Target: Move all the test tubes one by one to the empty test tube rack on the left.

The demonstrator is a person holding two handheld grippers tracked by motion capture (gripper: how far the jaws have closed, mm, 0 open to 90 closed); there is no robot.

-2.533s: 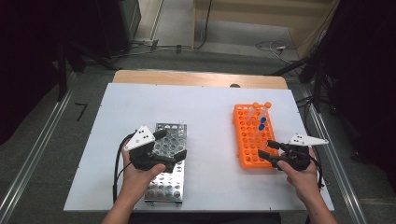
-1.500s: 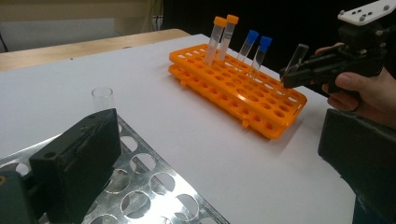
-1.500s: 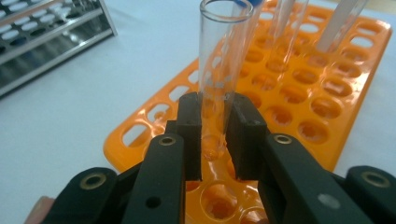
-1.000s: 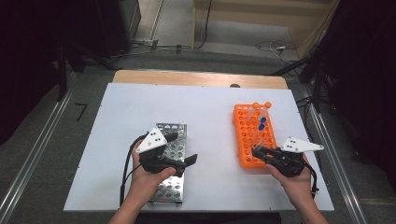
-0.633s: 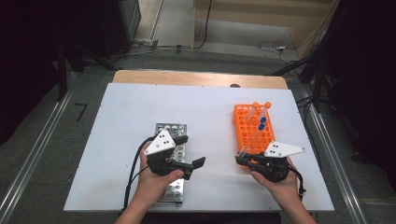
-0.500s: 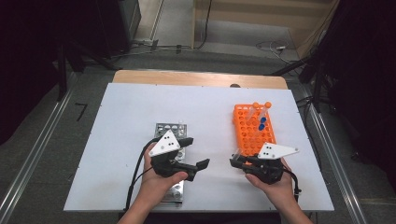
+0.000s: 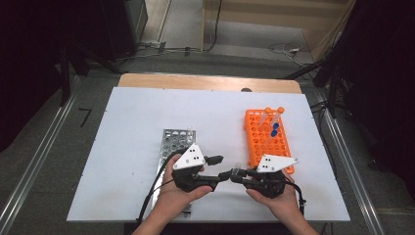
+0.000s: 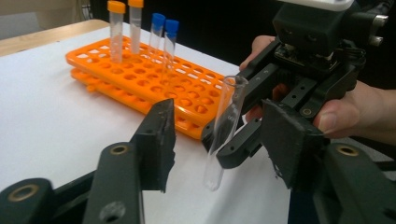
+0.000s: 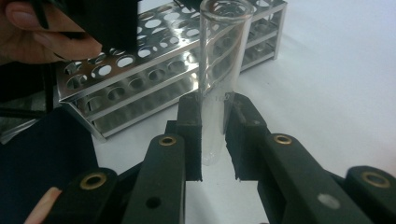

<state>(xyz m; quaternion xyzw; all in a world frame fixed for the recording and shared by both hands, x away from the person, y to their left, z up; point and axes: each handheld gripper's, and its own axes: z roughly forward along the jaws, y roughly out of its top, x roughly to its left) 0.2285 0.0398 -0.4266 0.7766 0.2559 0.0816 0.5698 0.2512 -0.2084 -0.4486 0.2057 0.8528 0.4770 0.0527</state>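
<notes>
Near the front edge of the white counter [image 7: 127, 147], between the two racks, the right claw [image 7: 235, 175] is clamped on an empty clear glass test tube [image 9: 217, 84], its pads pressing on the tube's lower part while the open mouth stands upward and the rounded bottom hangs free above the counter. In the left gripper view the same tube [image 8: 224, 130] stands nearly upright, leaning slightly, in the gap between the left claw's two black pads. The left claw [image 7: 219, 168] has just been closing around it, yet its jaws are apart and neither pad touches the glass. The two claws face each other tip to tip, each held in one of the person's hands, which come in over the front edge. The orange plastic tube rack [image 7: 266, 139] lies toward the right edge of the counter, just behind the right claw; at its far end stand two tubes with orange caps [image 8: 123, 28] and, just in front of them, two tubes with blue caps [image 8: 163, 37], all upright in their holes. The steel tube rack [image 7: 171, 147] lies left of the middle, running from mid-counter toward the front edge, its near end under the left hand [image 7: 171, 196]; its visible holes are empty.
</notes>
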